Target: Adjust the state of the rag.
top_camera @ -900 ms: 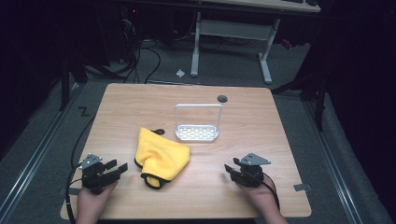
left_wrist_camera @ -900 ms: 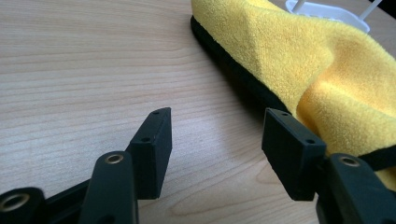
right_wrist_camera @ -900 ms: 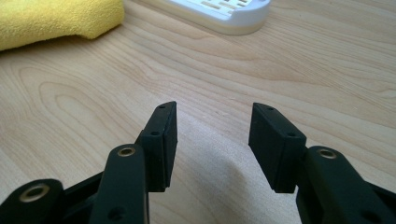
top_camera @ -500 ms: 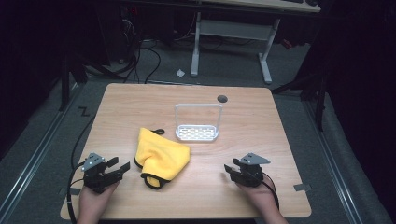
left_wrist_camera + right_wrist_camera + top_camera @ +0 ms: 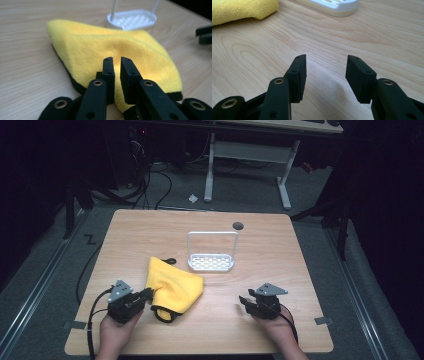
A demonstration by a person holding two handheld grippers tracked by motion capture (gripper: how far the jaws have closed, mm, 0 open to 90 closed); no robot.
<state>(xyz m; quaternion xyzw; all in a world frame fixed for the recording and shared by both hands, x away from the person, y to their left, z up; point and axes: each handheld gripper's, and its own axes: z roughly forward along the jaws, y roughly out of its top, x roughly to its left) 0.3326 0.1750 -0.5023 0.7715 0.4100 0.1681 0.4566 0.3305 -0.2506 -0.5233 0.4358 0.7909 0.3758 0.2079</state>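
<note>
Yellow cloth (image 5: 174, 287) | left claw (image 5: 148, 294) clenched on it | right claw (image 5: 244, 301) released | wooden table (image 5: 150, 235) | dark room

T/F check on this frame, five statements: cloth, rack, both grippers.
1. The folded yellow microfibre cloth with black edging lies on the light wooden table. True.
2. The left gripper has its jaws nearly closed at the cloth's near edge. True.
3. The right gripper holds a corner of the cloth. False: its jaws stand open above bare wood, apart from the cloth.
4. The white perforated plastic rack with an arched handle sits on top of the cloth. False: it stands on the table behind it.
5. The rack carries a bar of soap. False: it is empty.
</note>
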